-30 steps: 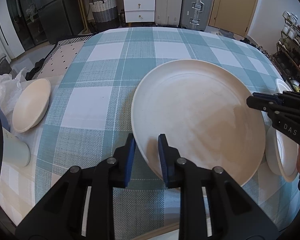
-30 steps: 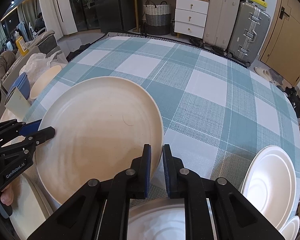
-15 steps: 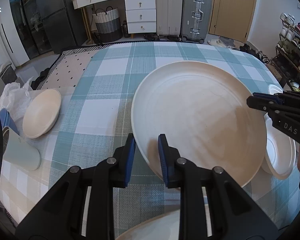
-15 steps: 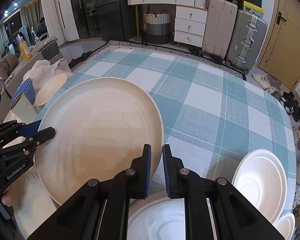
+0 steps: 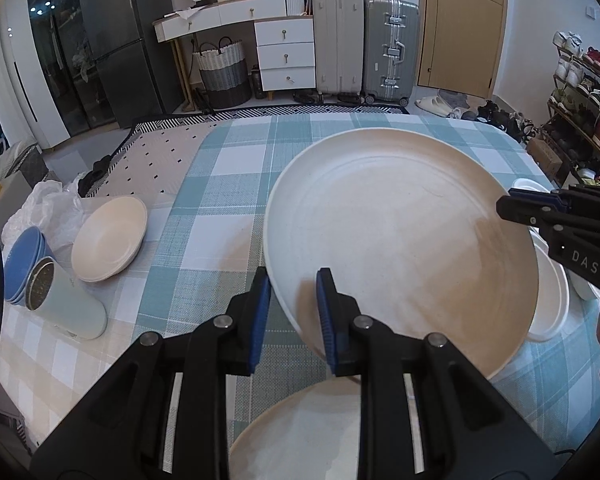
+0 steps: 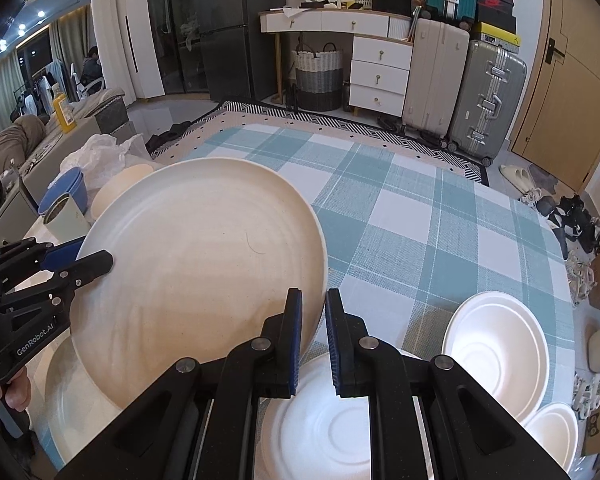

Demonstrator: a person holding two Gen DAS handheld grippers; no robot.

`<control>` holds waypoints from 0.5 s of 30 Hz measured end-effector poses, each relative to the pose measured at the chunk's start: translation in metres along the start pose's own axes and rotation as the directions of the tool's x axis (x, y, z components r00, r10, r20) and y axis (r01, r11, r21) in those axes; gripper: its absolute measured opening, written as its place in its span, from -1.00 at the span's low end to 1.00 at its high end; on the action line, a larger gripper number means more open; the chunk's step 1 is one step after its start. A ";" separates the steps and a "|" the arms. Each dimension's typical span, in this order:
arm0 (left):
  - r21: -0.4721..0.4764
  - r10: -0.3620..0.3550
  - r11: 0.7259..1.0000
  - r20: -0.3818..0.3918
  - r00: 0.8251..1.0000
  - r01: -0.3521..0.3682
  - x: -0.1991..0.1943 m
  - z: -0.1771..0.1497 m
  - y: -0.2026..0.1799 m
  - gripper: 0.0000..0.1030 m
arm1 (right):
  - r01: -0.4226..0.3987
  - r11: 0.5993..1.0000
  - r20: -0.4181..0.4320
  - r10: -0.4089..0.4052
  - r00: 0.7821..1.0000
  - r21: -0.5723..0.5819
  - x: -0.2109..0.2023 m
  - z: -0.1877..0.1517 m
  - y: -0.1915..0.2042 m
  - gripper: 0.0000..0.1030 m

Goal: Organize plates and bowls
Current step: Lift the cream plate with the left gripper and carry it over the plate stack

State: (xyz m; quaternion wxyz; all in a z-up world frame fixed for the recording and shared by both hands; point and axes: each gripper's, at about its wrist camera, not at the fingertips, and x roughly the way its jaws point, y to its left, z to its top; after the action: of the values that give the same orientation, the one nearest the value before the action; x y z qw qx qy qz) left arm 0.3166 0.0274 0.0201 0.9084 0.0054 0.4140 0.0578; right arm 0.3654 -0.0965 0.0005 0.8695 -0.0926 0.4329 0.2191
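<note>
A large cream plate (image 5: 400,240) is held in the air above the checked table by both grippers. My left gripper (image 5: 294,308) is shut on its near-left rim. My right gripper (image 6: 313,320) is shut on its opposite rim; the plate also shows in the right wrist view (image 6: 196,264). Each gripper shows in the other's view: the right one (image 5: 556,220) and the left one (image 6: 60,264). Another cream plate (image 5: 300,432) lies below the left gripper. White dishes lie below the right gripper (image 6: 332,432).
A cream bowl (image 5: 108,238), stacked blue bowls (image 5: 20,264) and a pale cup on its side (image 5: 64,308) are at the table's left. White bowls (image 6: 496,344) (image 6: 556,436) sit at the right. Suitcases, drawers and a shoe rack stand beyond the table.
Both grippers have lifted the large plate higher above the table. More of the room and of the dishes beneath has come into view.
</note>
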 end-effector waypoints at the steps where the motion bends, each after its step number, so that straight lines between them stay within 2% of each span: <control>1: 0.001 0.000 1.000 0.004 1.000 0.000 -0.005 -0.001 0.000 -0.61 | 0.001 1.000 0.005 -0.001 1.000 -0.002 -0.005 -0.001 0.001 -0.77; 15: 0.003 0.005 1.000 0.055 0.998 -0.005 -0.080 -0.030 -0.015 -0.61 | 0.015 1.000 0.067 -0.014 0.998 -0.012 -0.069 -0.024 0.021 -0.76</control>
State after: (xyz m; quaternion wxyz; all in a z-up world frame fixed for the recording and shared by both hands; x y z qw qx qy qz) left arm 0.2436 0.0030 0.0593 0.9192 0.0095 0.3891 0.0595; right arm 0.3022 -0.1069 0.0408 0.8845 -0.0936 0.4015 0.2184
